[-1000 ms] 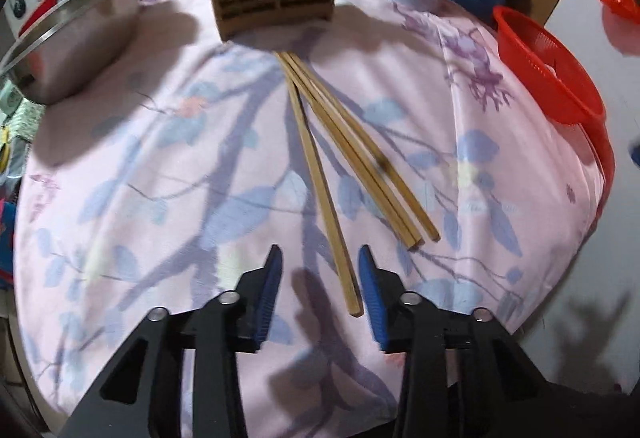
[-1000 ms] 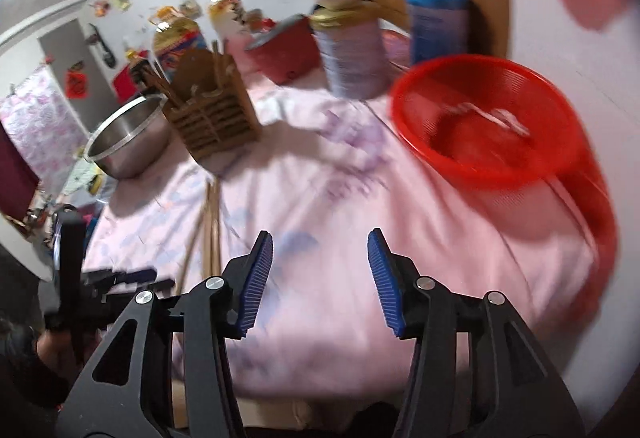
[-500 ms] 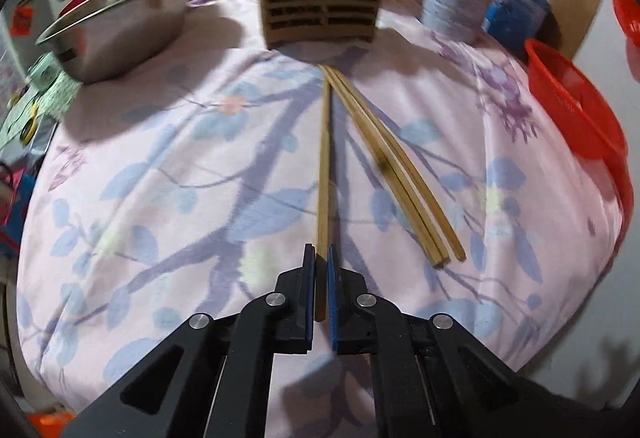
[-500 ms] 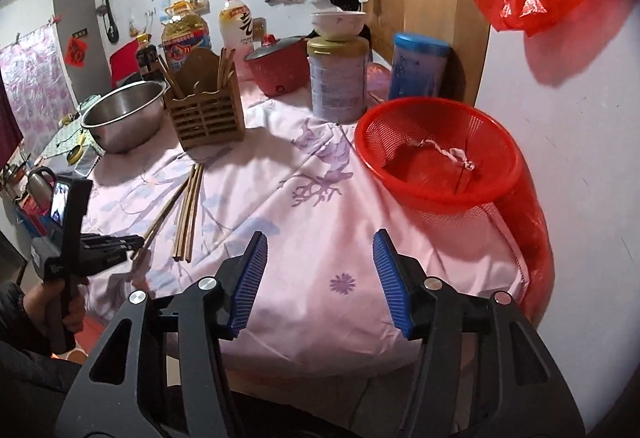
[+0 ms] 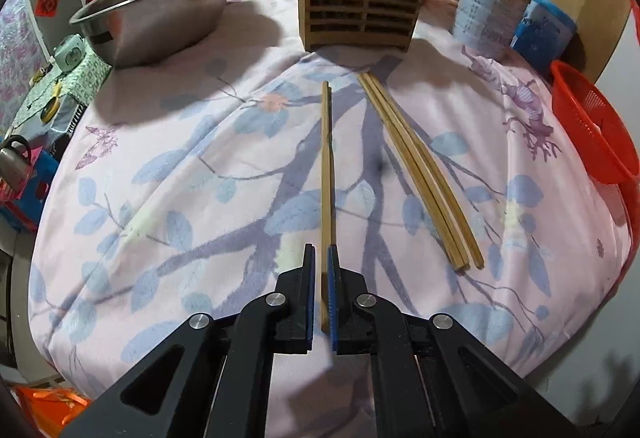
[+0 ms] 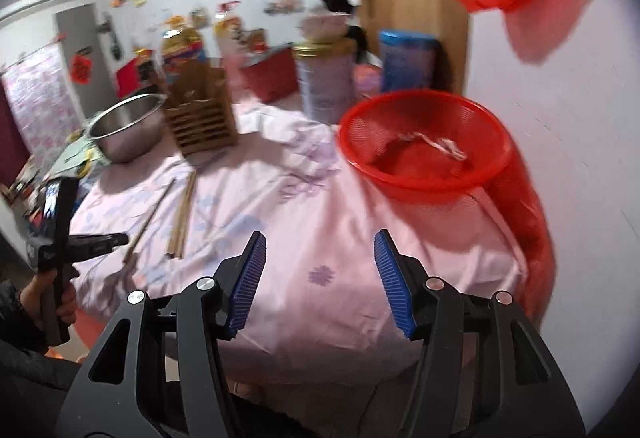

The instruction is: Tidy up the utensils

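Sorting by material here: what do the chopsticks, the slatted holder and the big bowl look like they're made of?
Chopsticks: likely bamboo or wood, tan and matte with faint grain. Holder: brown and matte, wood or bamboo by its look, possibly plastic. Bowl: metal, probably stainless steel, grey with shiny reflections.

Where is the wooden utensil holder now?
In the left wrist view, the wooden utensil holder stands at the table's far side, between the steel bowl and the tin can.

Left gripper [image 5: 321,292] and right gripper [image 6: 320,280]: black frames, silver screws, ribbed blue fingers [image 6: 390,278]; dark sleeve [image 6: 16,322], lower left.
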Demonstrator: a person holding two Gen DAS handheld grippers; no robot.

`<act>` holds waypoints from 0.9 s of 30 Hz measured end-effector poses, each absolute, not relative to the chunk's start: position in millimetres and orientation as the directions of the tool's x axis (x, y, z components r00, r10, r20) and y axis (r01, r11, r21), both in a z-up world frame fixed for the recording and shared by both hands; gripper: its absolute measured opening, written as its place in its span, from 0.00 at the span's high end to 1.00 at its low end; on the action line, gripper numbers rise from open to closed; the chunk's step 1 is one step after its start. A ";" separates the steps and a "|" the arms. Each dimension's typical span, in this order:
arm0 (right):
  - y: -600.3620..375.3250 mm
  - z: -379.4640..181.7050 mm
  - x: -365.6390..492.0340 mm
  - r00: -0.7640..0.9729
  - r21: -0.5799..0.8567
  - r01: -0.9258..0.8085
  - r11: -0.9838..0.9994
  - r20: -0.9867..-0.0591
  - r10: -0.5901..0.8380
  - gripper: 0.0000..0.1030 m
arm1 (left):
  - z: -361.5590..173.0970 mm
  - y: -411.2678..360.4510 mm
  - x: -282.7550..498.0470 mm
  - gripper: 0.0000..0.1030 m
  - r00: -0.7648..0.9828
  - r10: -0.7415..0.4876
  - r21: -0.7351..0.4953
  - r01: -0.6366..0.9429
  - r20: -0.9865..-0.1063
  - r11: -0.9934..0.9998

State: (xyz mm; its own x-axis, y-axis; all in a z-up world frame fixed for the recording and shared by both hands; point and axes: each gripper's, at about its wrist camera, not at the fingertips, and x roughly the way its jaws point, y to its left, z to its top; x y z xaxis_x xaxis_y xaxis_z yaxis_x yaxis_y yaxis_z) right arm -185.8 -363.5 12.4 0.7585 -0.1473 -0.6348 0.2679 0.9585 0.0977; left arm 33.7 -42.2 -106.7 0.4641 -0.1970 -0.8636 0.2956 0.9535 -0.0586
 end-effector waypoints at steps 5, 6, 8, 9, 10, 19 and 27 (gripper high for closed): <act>-366.5 14.2 -187.3 0.765 0.121 0.285 0.951 -0.626 -0.149 0.45 | -108.4 -38.0 39.6 0.81 0.449 -0.208 -0.090 0.270 -0.869 0.959; -365.4 13.8 -185.8 0.763 0.116 0.283 0.952 -0.629 -0.150 0.45 | -109.2 -37.9 38.6 0.80 0.448 -0.212 -0.094 0.271 -0.869 0.958; -362.6 14.2 -183.9 0.759 0.098 0.272 0.957 -0.633 -0.151 0.45 | -111.9 -39.3 35.5 0.79 0.444 -0.214 -0.090 0.283 -0.870 0.955; -360.8 15.5 -184.8 0.760 0.083 0.263 0.961 -0.631 -0.154 0.45 | -113.7 -39.7 34.1 0.79 0.442 -0.217 -0.094 0.283 -0.871 0.954; -360.0 16.4 -186.2 0.762 0.073 0.256 0.964 -0.629 -0.155 0.45 | -115.1 -40.0 33.1 0.79 0.441 -0.218 -0.097 0.281 -0.871 0.955; -367.1 14.3 -193.6 0.753 0.051 0.230 0.972 -0.642 -0.144 0.45 | -111.6 -42.9 18.8 0.94 0.511 -0.219 -0.108 0.238 -0.831 0.965; -362.4 12.9 -188.4 0.780 0.078 0.179 0.981 -0.618 -0.093 0.45 | -46.0 -51.5 18.1 0.94 0.616 -0.232 -0.091 0.251 -0.753 0.964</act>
State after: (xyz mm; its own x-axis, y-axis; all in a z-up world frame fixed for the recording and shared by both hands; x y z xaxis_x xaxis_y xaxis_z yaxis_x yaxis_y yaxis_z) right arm -188.4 -362.4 12.9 0.7803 -0.0931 -0.6185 0.1786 0.9808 0.0776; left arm 18.1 -51.5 -46.0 0.6162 -0.2317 -0.7527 0.2508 0.9637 -0.0913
